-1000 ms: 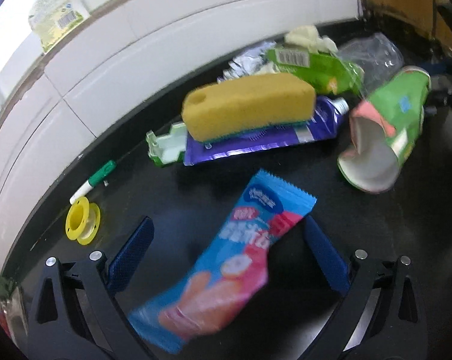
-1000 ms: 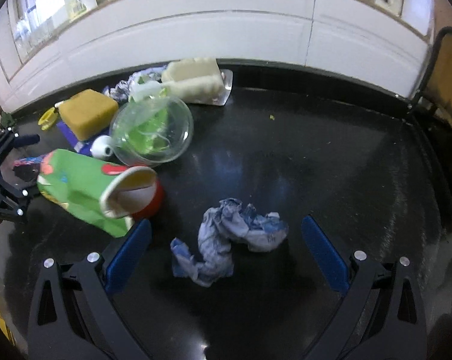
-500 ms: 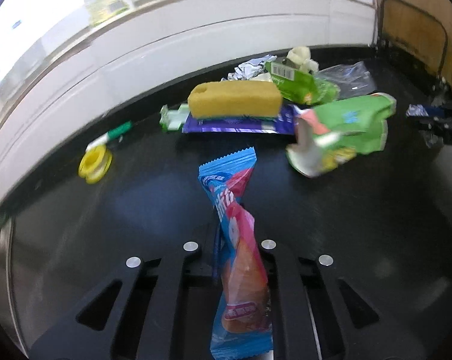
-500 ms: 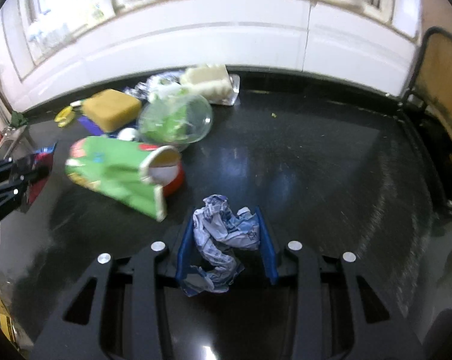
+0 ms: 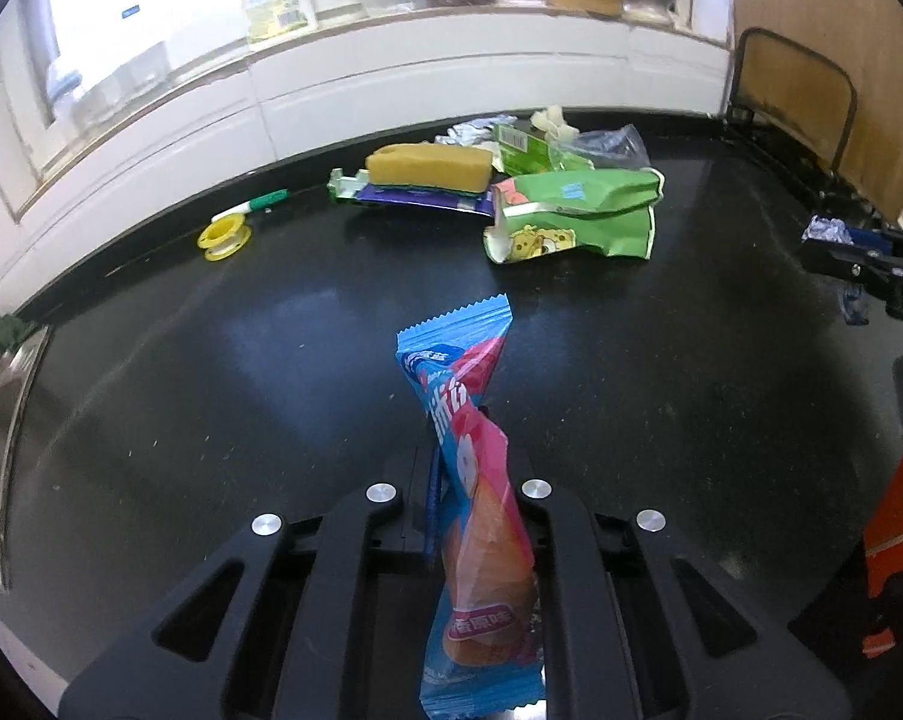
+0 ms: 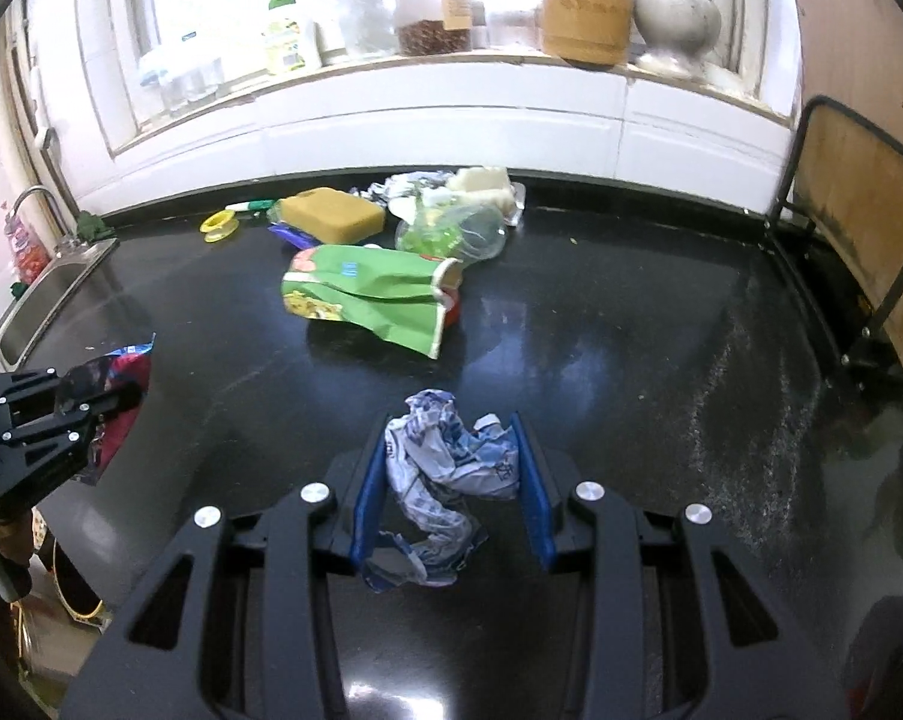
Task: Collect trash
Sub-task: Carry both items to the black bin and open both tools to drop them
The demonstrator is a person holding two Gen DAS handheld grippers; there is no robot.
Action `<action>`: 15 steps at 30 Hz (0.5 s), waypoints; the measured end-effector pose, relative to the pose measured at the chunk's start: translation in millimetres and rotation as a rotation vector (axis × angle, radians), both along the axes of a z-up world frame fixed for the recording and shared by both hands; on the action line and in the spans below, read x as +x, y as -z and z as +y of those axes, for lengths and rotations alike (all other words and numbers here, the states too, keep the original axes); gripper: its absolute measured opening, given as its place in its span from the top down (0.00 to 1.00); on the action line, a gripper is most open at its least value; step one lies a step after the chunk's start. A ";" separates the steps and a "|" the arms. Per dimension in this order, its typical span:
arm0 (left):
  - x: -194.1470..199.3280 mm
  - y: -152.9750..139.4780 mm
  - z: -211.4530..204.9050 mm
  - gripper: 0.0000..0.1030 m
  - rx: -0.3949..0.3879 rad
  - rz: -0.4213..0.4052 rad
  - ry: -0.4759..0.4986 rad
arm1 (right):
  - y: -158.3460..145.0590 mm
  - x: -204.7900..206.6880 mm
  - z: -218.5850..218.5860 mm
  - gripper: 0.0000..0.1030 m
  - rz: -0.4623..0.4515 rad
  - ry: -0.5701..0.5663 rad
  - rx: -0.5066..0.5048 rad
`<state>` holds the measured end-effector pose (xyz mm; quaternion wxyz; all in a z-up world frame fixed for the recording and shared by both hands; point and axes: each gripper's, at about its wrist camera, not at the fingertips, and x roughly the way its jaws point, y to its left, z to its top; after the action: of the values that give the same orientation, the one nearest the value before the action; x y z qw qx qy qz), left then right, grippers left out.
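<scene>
Left tool [image 5: 460, 480] pinching wrapper [image 5: 472, 480], bottom cut off, pads hidden

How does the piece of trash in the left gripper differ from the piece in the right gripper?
The snack wrapper in the left gripper is long, flat, glossy blue and pink; the crumpled paper in the right gripper is a white and blue wad. The wrapper's pads nearly meet; the paper's stand wider. Both are clamped.

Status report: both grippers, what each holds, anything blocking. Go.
Left gripper shut on blue-pink snack wrapper. Right gripper shut on crumpled paper wad. Green carton, yellow sponge on counter; nothing blocking.
</scene>
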<state>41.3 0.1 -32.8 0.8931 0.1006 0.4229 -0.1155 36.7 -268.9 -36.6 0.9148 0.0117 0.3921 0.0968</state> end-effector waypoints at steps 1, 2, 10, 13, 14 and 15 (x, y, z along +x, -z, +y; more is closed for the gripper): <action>-3.1 -2.9 4.6 0.91 -0.008 -0.006 -0.014 | -2.6 -1.2 5.7 0.62 -0.006 -0.011 0.001; -5.6 -6.1 9.8 0.91 -0.013 -0.014 -0.026 | -4.6 -2.1 12.3 0.62 -0.010 -0.024 0.001; -65.7 -35.5 116.3 0.91 -0.057 -0.090 -0.266 | -26.8 -7.5 136.6 0.62 -0.069 -0.270 0.046; -107.2 -39.3 175.0 0.91 -0.040 -0.109 -0.408 | -30.7 -18.9 218.8 0.61 -0.071 -0.444 0.081; -124.7 -38.5 197.4 0.91 -0.029 -0.111 -0.467 | -30.5 -22.7 240.6 0.61 -0.067 -0.492 0.091; -136.3 -37.9 212.2 0.91 -0.020 -0.110 -0.507 | -28.4 -29.9 272.6 0.61 -0.055 -0.563 0.107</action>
<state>-95.0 212.3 5.0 0.9162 -0.0114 0.3840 0.1137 6.8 3.7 -8.2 0.8604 -0.0519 0.3492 0.3677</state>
